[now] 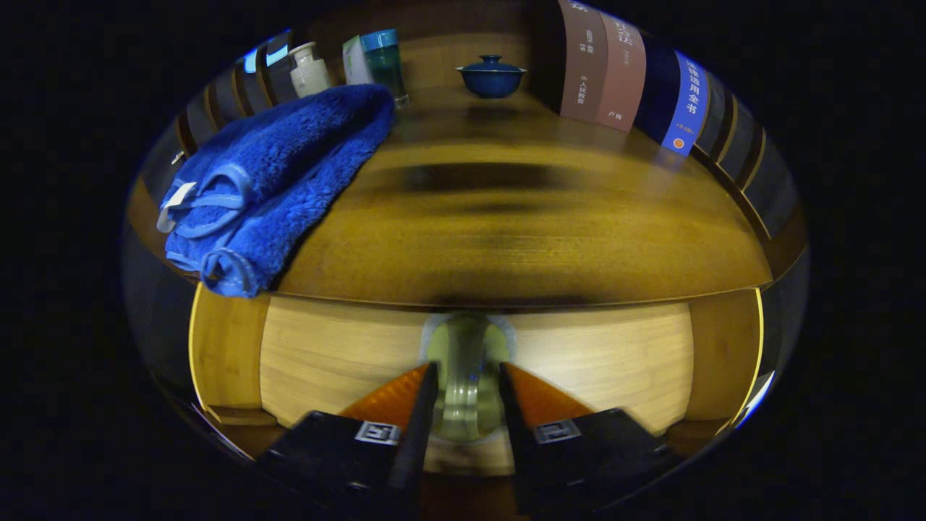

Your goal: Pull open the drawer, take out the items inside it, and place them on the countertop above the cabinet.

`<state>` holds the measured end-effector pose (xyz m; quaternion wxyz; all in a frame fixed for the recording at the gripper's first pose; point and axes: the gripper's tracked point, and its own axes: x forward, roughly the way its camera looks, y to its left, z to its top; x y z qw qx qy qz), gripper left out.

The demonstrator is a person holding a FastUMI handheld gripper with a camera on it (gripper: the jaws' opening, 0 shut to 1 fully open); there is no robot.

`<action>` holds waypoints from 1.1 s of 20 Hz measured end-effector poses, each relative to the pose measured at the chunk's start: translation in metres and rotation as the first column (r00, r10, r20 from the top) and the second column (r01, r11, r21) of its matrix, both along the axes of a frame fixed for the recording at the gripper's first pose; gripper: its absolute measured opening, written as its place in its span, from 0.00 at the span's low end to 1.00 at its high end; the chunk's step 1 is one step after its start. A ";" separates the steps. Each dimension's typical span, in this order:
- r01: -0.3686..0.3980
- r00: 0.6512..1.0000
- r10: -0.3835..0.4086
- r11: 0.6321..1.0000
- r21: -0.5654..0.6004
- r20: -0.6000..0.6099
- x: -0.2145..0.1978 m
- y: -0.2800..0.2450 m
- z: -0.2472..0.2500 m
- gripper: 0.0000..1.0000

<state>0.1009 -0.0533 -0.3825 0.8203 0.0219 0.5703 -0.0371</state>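
The pale wooden drawer front [333, 354] sits right under the edge of the cabinet's countertop [521, 239]. A round, glassy, greenish knob [466, 340] stands out from the middle of the drawer front. My gripper [468, 369] is at that knob, with one orange-backed finger on each side of it, and both fingers press on it. The drawer's inside is hidden from here.
A folded blue towel [275, 181] lies on the left of the countertop and hangs over its front edge. At the back stand a white bottle [309, 69], a teal container [383, 61] and a blue lidded bowl [491, 76]. Upright books [622, 72] line the right.
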 end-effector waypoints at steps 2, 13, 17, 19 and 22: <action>-0.003 1.000 0.003 1.000 0.006 0.003 -0.002 0.002 -0.013 0.25; -0.037 0.986 0.033 0.999 0.025 0.163 -0.023 0.011 0.057 0.25; -0.046 0.967 0.039 0.999 0.022 0.252 -0.030 0.013 0.097 0.25; -0.045 0.956 0.035 0.999 0.027 0.292 -0.027 0.013 0.117 0.25; -0.033 0.929 0.021 0.999 0.027 0.370 -0.011 0.007 0.149 0.25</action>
